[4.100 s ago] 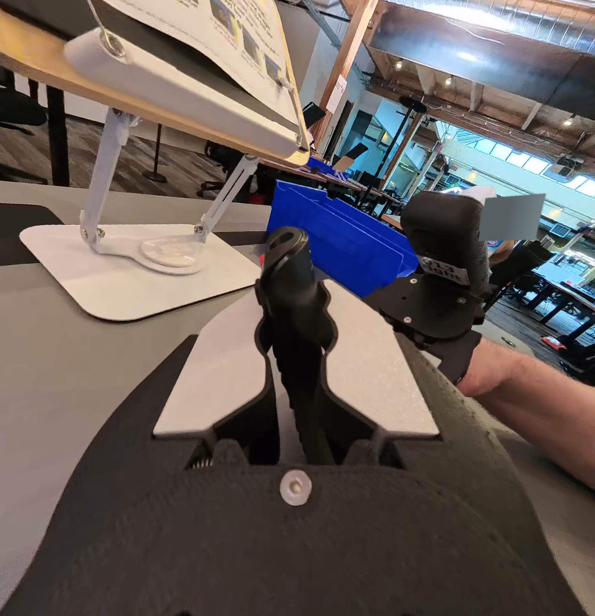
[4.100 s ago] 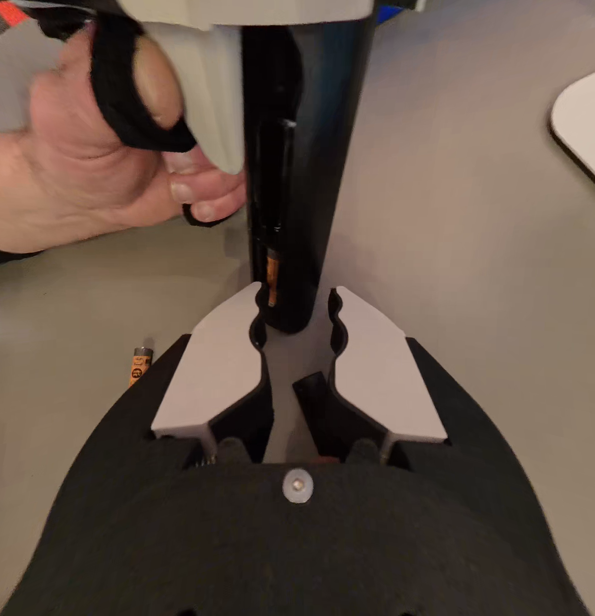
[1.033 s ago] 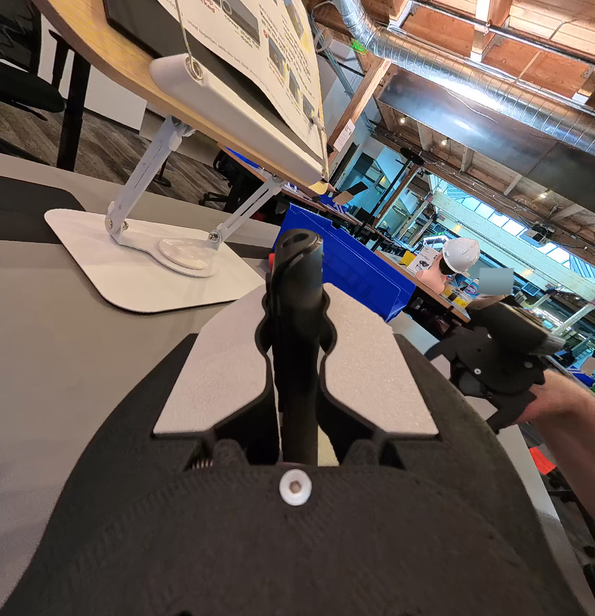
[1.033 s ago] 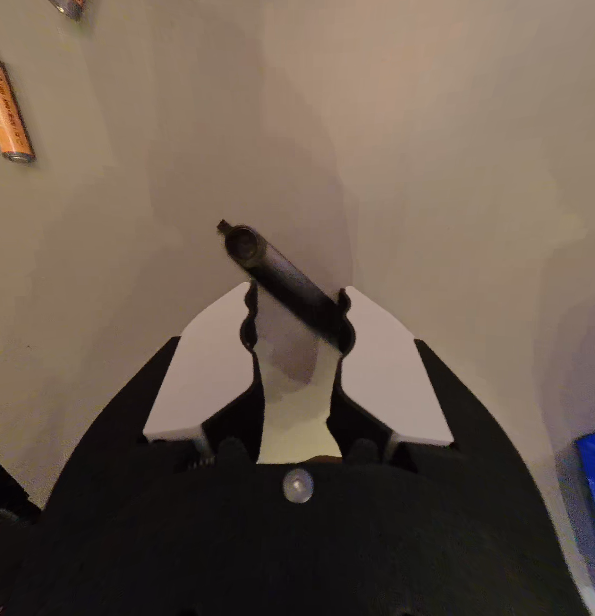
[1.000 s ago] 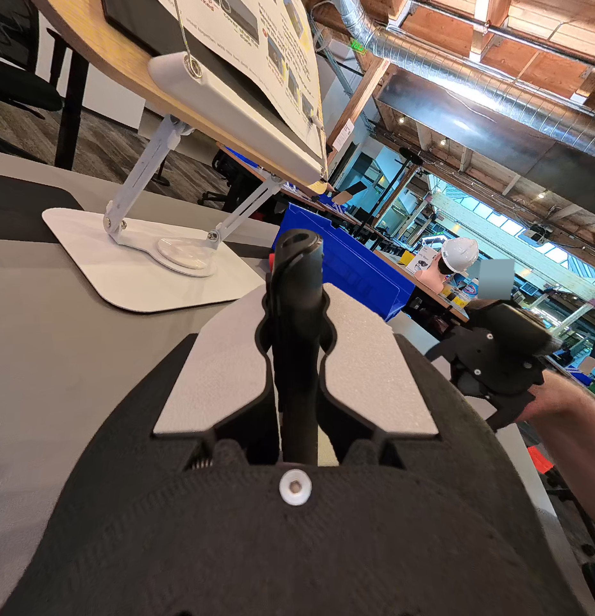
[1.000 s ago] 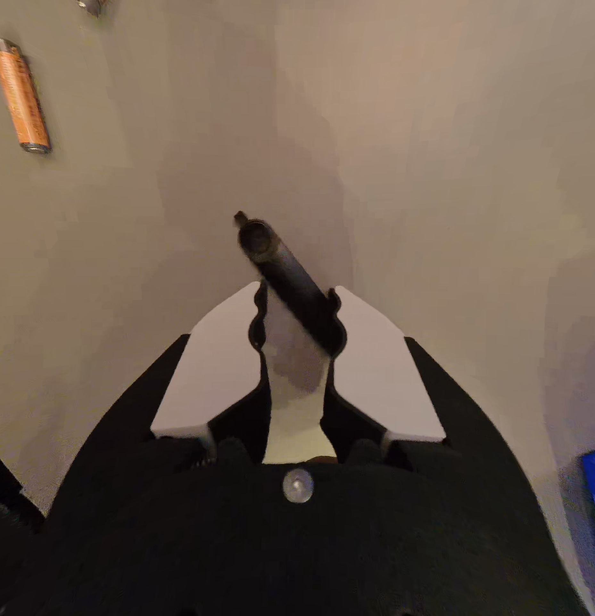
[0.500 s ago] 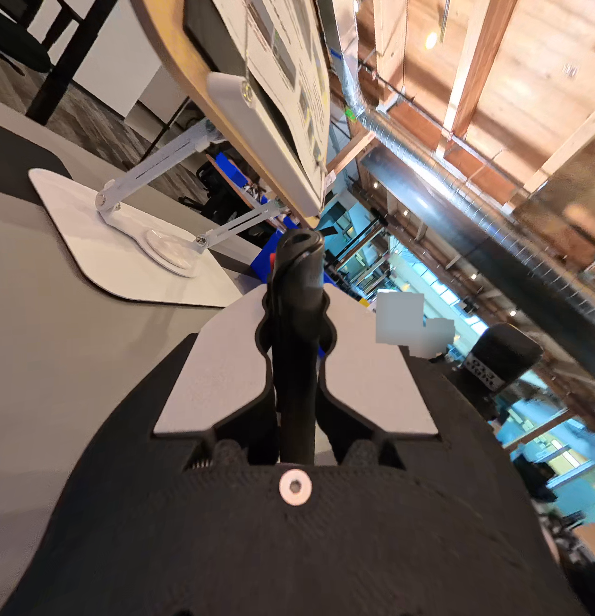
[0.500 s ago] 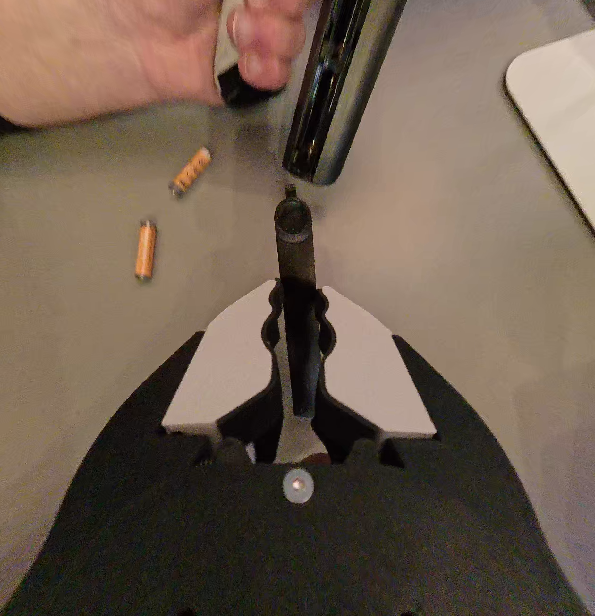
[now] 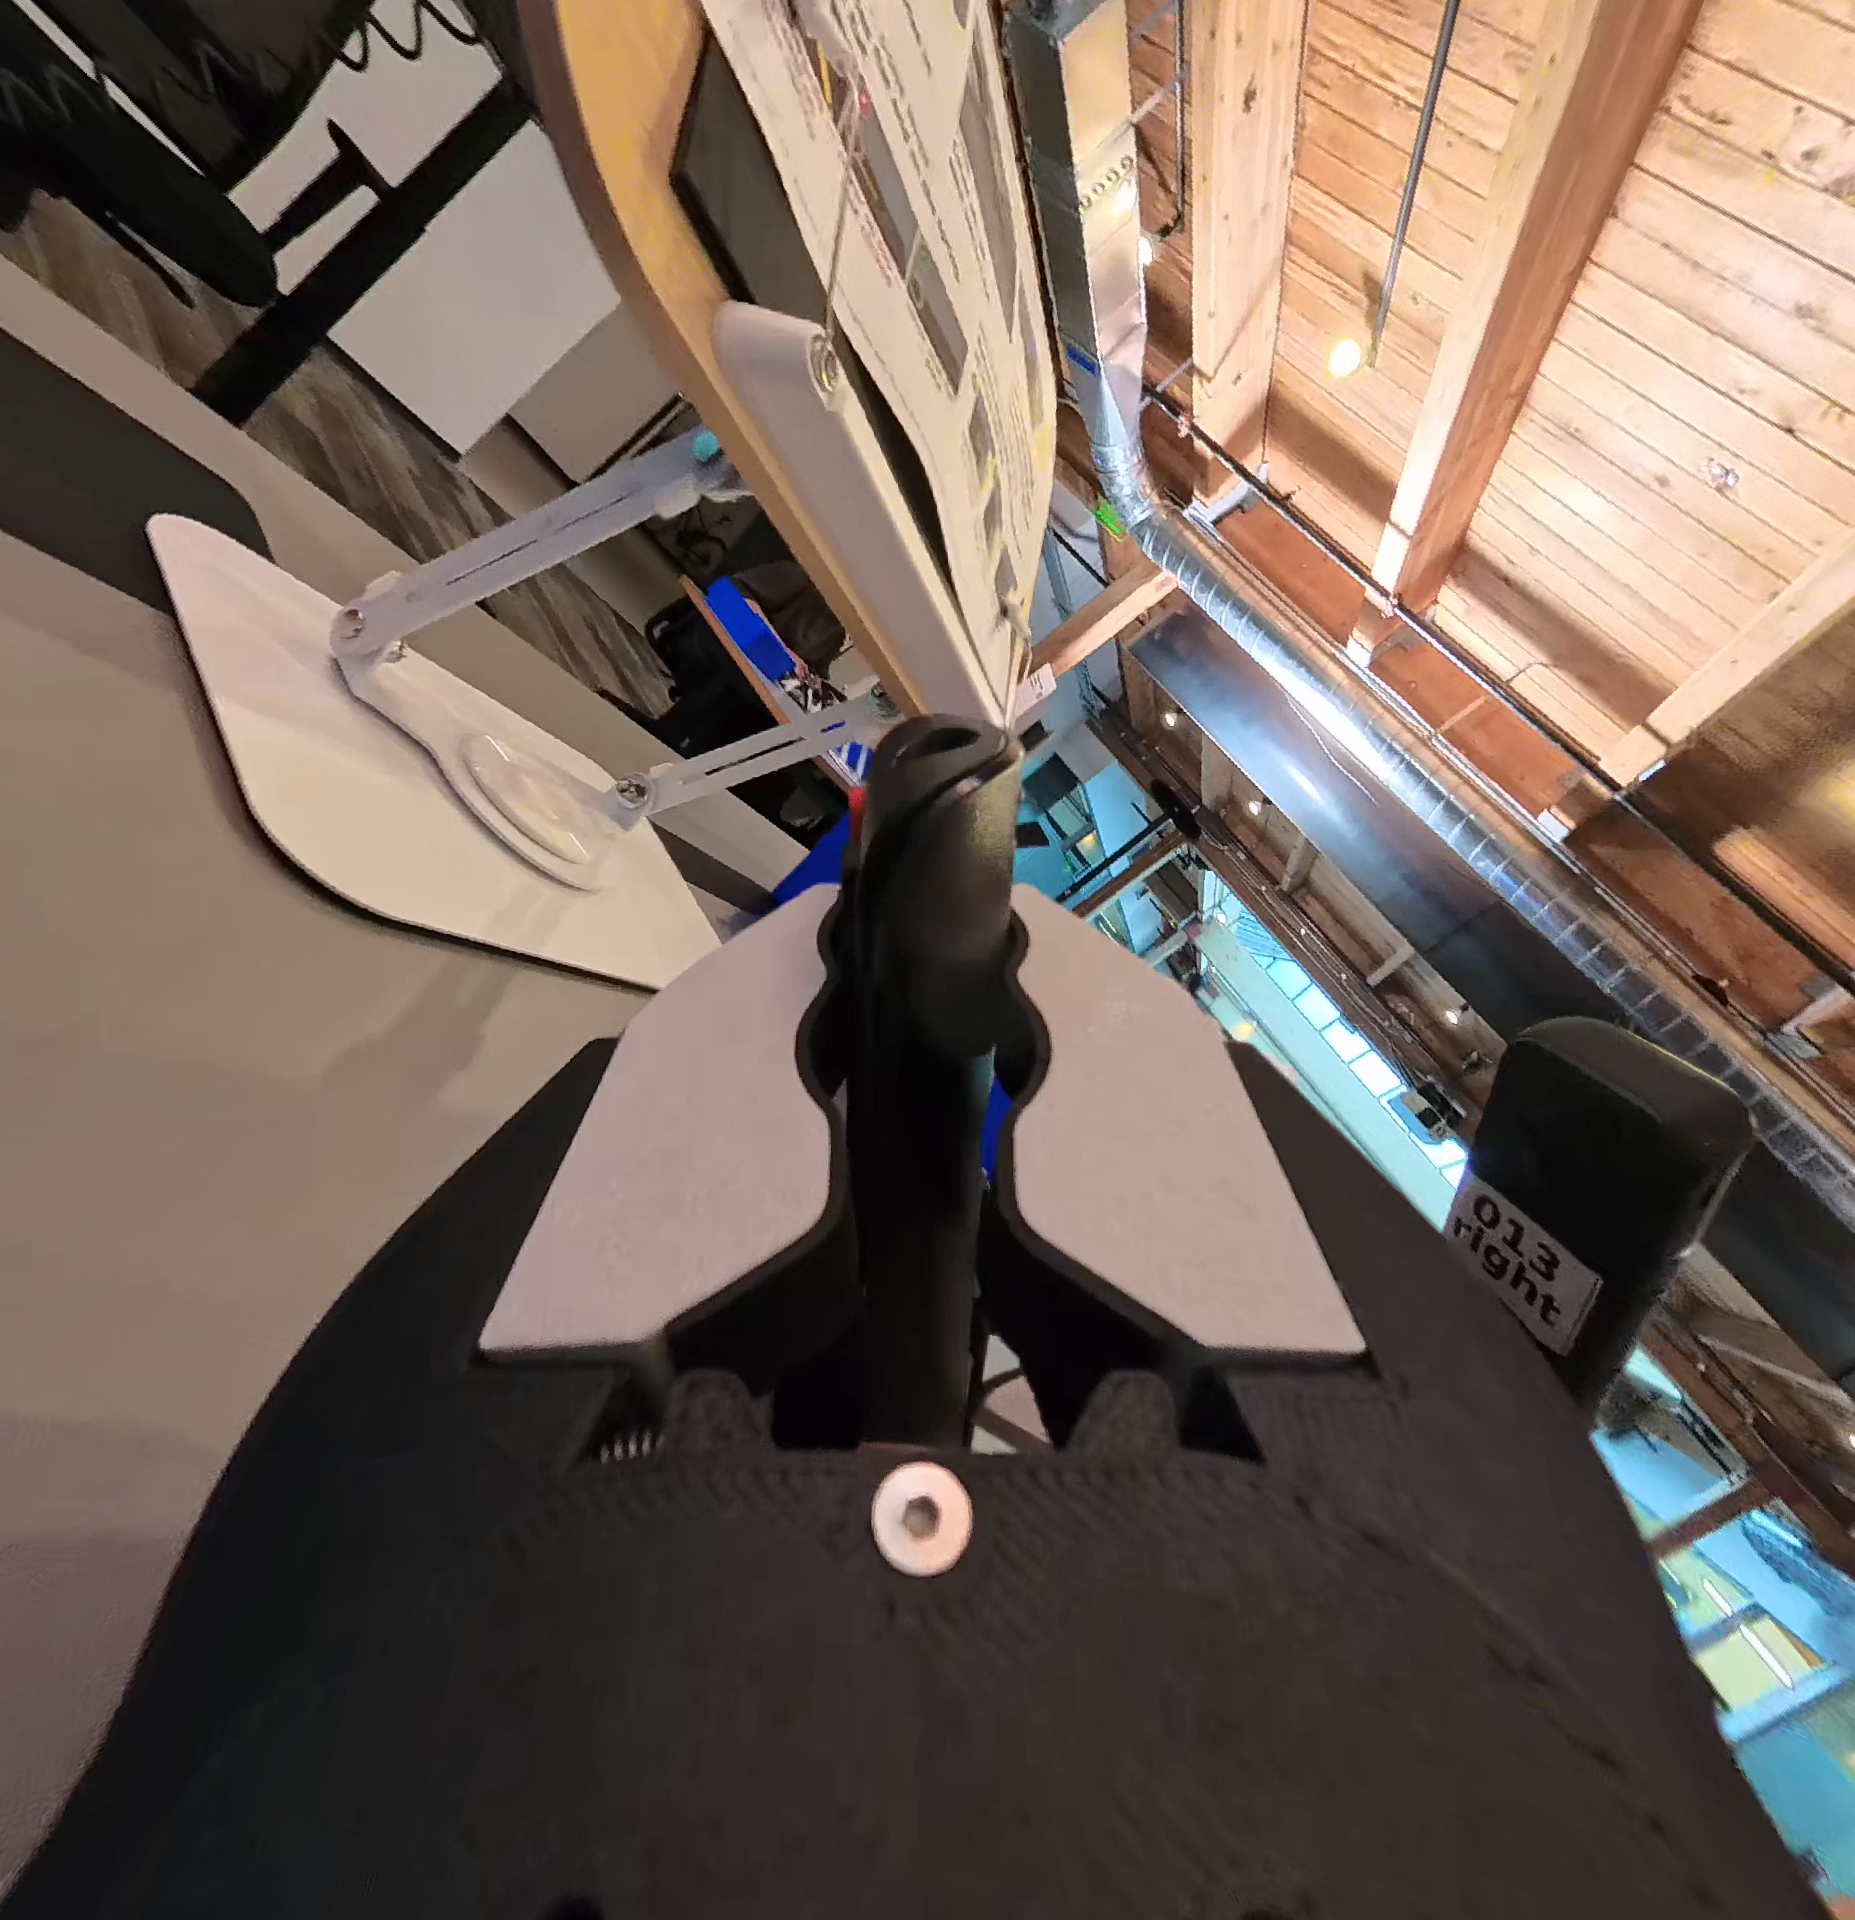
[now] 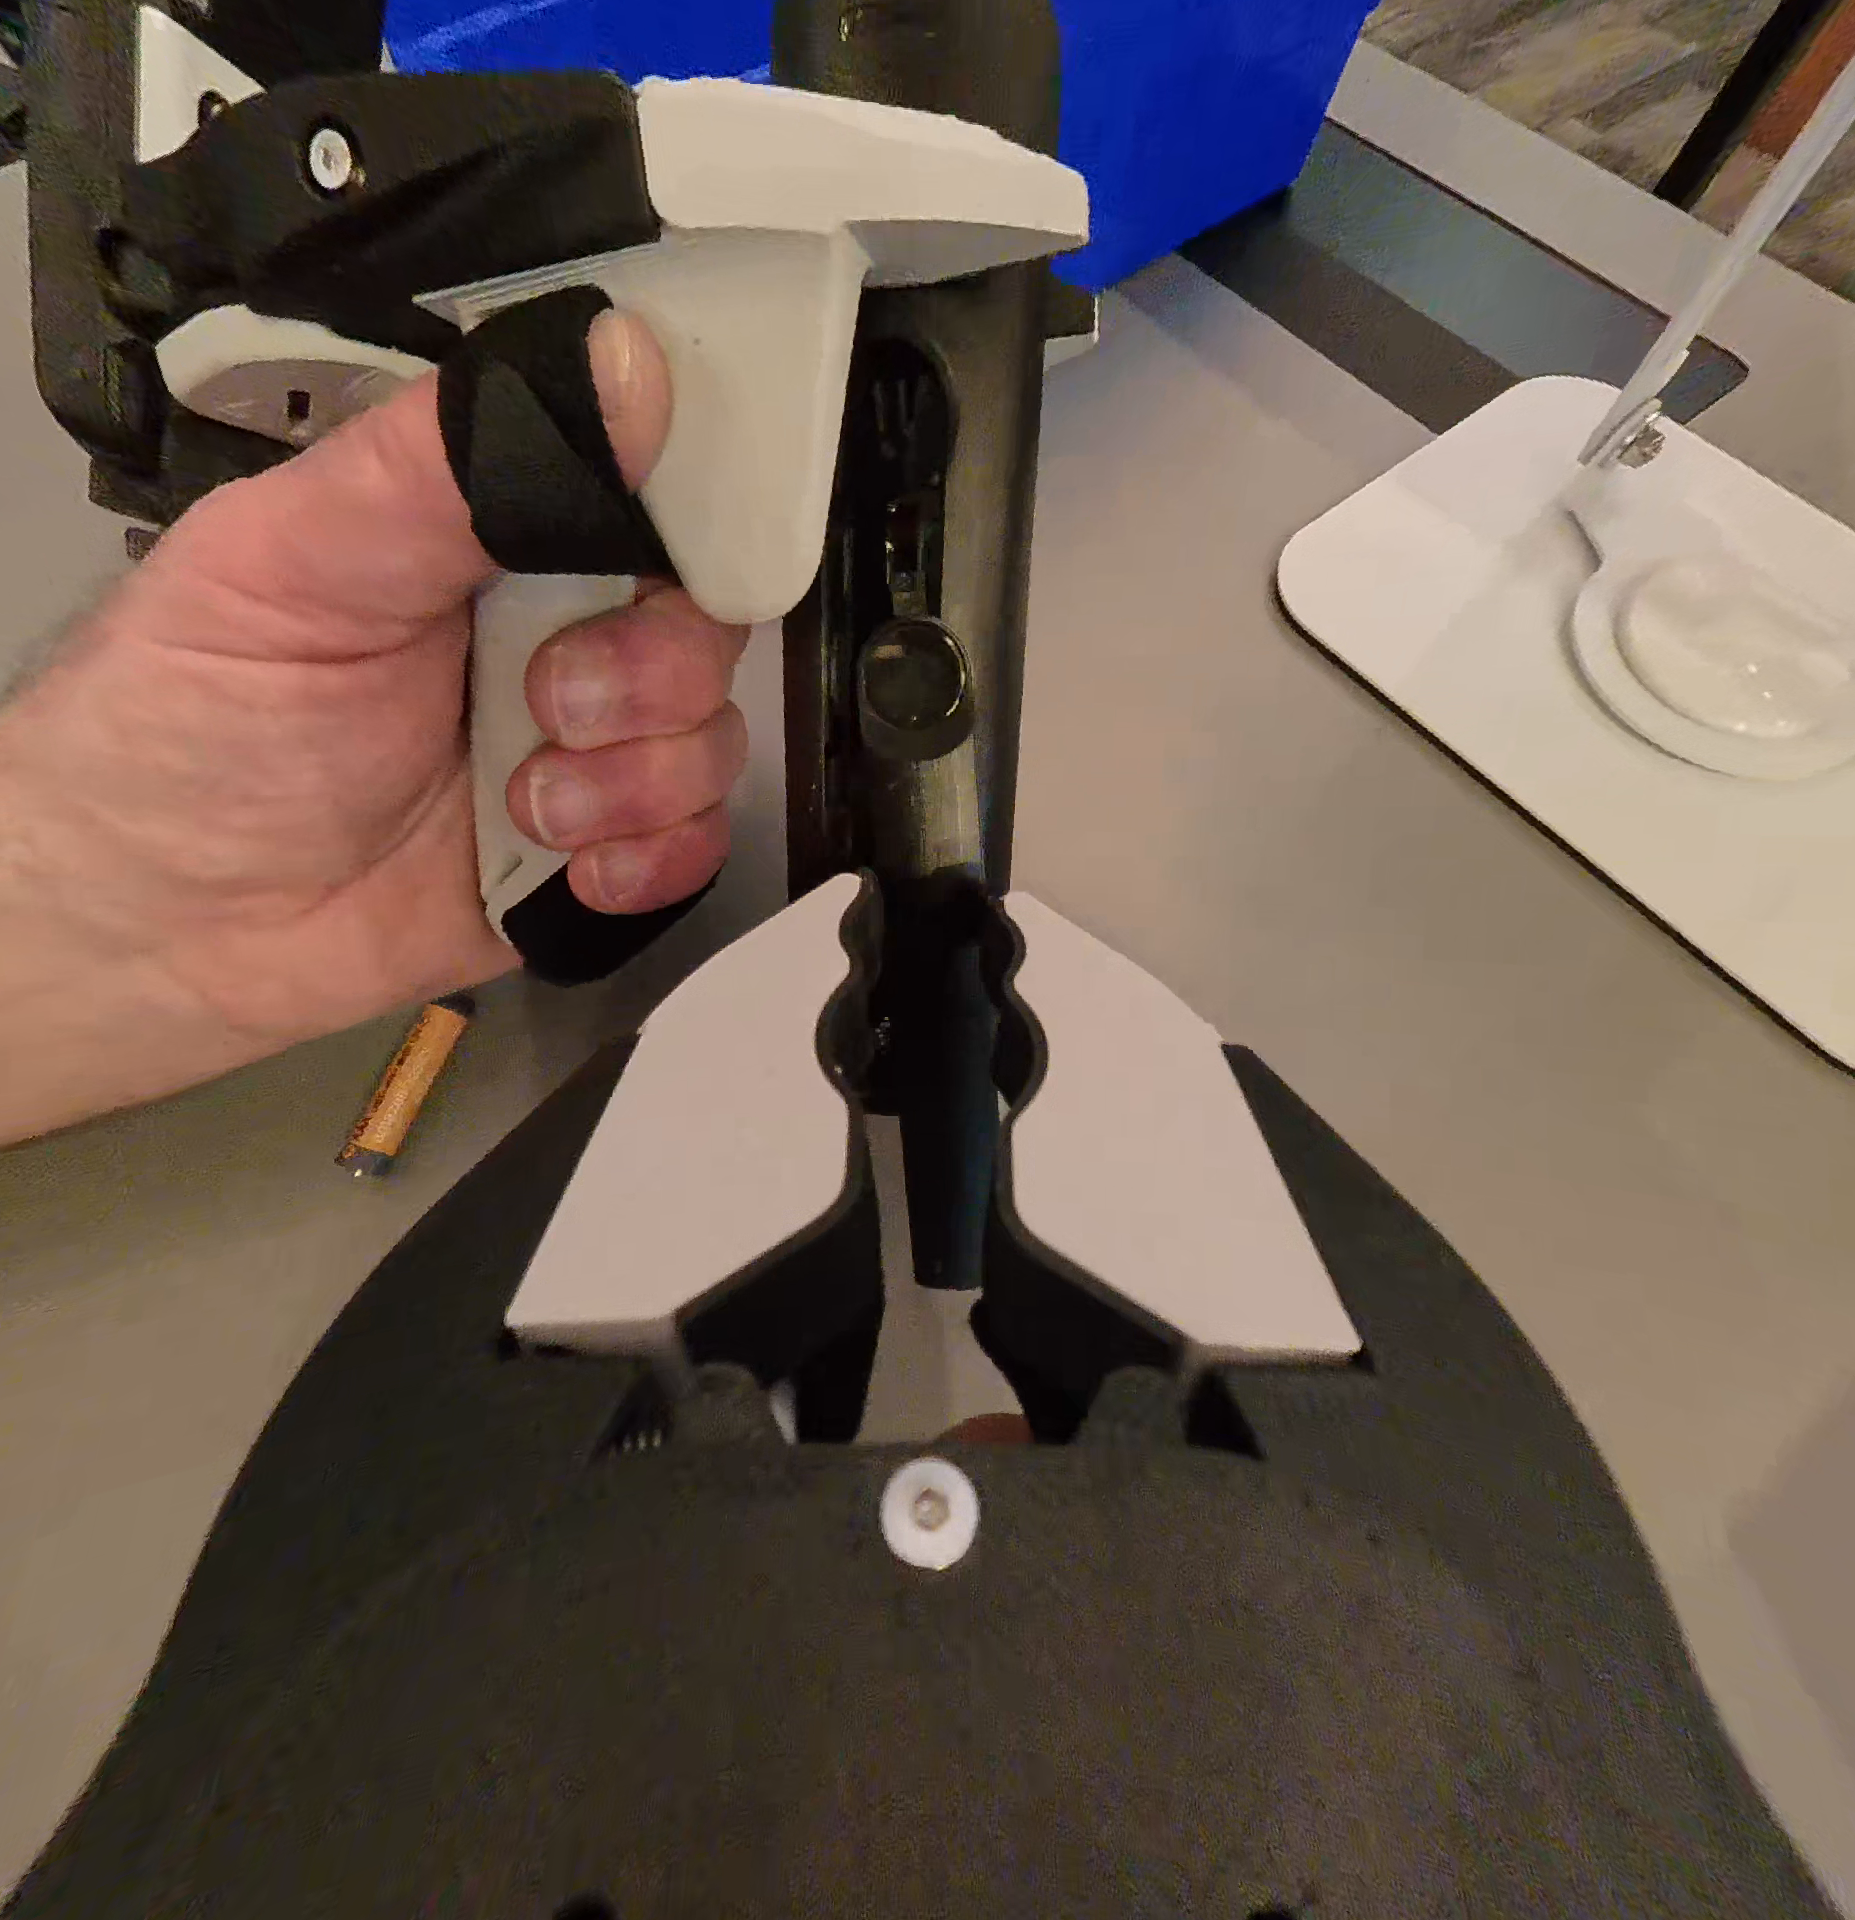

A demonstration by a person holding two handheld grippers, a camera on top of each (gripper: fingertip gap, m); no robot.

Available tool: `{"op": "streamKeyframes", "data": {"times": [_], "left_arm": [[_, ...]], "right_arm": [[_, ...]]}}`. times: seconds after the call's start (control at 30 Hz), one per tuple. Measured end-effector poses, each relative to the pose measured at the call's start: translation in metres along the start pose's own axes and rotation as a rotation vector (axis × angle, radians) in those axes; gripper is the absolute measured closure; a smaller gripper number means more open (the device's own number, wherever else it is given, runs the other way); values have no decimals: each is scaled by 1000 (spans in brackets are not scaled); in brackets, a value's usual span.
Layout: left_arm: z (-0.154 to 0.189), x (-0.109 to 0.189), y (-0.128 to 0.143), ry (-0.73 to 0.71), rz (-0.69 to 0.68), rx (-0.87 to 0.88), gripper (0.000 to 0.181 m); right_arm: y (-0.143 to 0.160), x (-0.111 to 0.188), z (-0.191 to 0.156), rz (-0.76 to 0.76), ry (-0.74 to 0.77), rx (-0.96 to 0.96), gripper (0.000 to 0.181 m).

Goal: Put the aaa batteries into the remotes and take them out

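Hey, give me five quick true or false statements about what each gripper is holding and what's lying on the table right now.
1. The left gripper is shut on the black remote. True.
2. The right gripper is open and holds nothing. False: it is shut on a dark cylindrical battery.
3. An orange AAA battery lies on the grey table. True.
4. The dark battery's tip points at the remote's open battery compartment. True.
5. The blue bin stands on the white stand base. False: it stands apart, behind the remote.
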State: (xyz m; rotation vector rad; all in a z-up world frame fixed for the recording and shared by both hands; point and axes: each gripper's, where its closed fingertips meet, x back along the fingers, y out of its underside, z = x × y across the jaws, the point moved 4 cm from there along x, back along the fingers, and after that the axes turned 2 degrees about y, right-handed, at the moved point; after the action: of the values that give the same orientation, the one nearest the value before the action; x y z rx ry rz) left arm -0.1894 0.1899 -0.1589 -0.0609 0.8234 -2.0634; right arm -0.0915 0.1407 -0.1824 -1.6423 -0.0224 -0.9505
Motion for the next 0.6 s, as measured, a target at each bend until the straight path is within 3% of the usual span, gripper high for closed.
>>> {"op": "streamKeyframes", "data": {"times": [0.3, 0.6], "left_arm": [[-6, 3, -2, -46, 39, 10, 157], [-7, 4, -2, -62, 46, 29, 157]], "right_arm": [[-11, -8, -11, -17, 5, -34, 163], [-16, -12, -7, -27, 147, 64, 163]]}}
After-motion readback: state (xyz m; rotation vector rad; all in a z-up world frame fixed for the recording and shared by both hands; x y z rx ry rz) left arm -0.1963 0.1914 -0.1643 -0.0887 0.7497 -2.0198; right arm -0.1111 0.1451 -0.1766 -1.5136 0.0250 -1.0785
